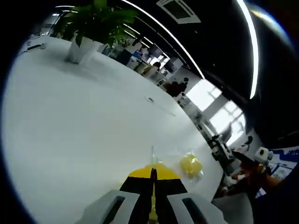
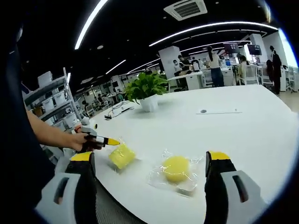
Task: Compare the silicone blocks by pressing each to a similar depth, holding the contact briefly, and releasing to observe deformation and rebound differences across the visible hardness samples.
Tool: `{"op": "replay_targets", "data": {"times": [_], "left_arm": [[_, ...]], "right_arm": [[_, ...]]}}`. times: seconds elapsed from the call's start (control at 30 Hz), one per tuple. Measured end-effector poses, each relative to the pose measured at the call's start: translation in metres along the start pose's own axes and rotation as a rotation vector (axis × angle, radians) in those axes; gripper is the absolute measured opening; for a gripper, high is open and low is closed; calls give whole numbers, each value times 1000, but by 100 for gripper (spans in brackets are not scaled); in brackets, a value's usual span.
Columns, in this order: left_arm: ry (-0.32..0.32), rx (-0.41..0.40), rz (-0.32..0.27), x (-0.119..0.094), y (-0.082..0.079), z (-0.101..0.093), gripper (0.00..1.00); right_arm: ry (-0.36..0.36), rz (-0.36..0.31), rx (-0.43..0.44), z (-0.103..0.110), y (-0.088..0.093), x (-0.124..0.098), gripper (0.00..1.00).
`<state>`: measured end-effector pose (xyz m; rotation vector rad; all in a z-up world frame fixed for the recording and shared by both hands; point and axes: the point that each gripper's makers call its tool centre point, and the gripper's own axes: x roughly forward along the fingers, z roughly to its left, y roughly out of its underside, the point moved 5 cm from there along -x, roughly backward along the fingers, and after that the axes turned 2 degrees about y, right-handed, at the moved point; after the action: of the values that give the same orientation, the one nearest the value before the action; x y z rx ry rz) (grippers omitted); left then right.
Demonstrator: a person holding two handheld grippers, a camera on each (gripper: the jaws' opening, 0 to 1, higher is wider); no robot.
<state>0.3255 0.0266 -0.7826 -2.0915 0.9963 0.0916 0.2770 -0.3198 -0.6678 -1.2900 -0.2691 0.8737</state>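
Two yellow silicone blocks lie on the white table (image 2: pixel 233 135). The round block (image 2: pixel 175 169) rests in a clear bag between my right gripper's (image 2: pixel 151 158) wide-open jaws, with nothing touching it. A squarer block (image 2: pixel 122 156) lies to its left. There a hand holds my left gripper (image 2: pixel 106 140), whose yellow tip points at that block's top edge; I cannot tell whether they touch. In the left gripper view, my left gripper (image 1: pixel 153 173) is shut, tips together just above the table (image 1: pixel 84 130). A bagged yellow block (image 1: pixel 190 164) lies to their right.
A potted plant (image 2: pixel 147 91) (image 1: pixel 91 28) stands at the table's far side, with cables (image 2: pixel 117 111) beside it and a flat white label (image 2: pixel 218 111) further right. The table edge runs close below the blocks. People and desks are in the background, and shelves (image 2: pixel 49 100) on the left.
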Motion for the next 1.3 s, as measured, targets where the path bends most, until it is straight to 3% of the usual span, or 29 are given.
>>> {"op": "replay_targets", "data": {"times": [0.07, 0.1, 0.27, 0.33, 0.4, 0.57, 0.63, 0.73, 0.83, 0.93, 1.0, 1.13, 1.2, 1.3], "left_arm": [[-46, 35, 4, -2, 1, 8, 0], [-100, 23, 12, -4, 4, 14, 0], [-145, 1, 10, -8, 9, 27, 0], [-204, -74, 36, -10, 16, 37, 0], [-188, -74, 17, -11, 15, 35, 0], [-203, -58, 48, -11, 17, 39, 2], [-228, -17, 76, -13, 16, 44, 11], [-261, -26, 74, -20, 11, 46, 33], [-274, -2, 25, -29, -1, 46, 52], [-229, 106, -23, -41, -18, 32, 64], [-195, 159, -20, -46, -23, 23, 77], [-106, 295, -14, -61, -33, 0, 89], [-105, 347, -10, -68, -36, -7, 97], [-102, 414, -33, -79, -46, -20, 100]], "right_arm": [[0, 4, -16, 1, 0, 0, 93], [-2, 11, -25, 0, 0, 0, 95], [-21, 32, 6, 1, 3, 0, 96], [-15, 34, -1, 1, 3, 0, 96], [-19, 32, 3, 1, 3, 0, 96], [-16, 24, 9, -1, 1, 1, 96], [-16, 24, 12, -3, 1, 2, 96], [-12, 22, 9, -4, 0, 3, 96], [-10, 12, 12, -6, -1, 3, 96], [8, 23, -14, -10, 1, 4, 96], [16, 38, -35, -11, 3, 5, 96], [17, 41, -33, -13, 3, 7, 96], [22, 54, -46, -12, 4, 8, 96], [22, 57, -51, -13, 5, 8, 96]]}}
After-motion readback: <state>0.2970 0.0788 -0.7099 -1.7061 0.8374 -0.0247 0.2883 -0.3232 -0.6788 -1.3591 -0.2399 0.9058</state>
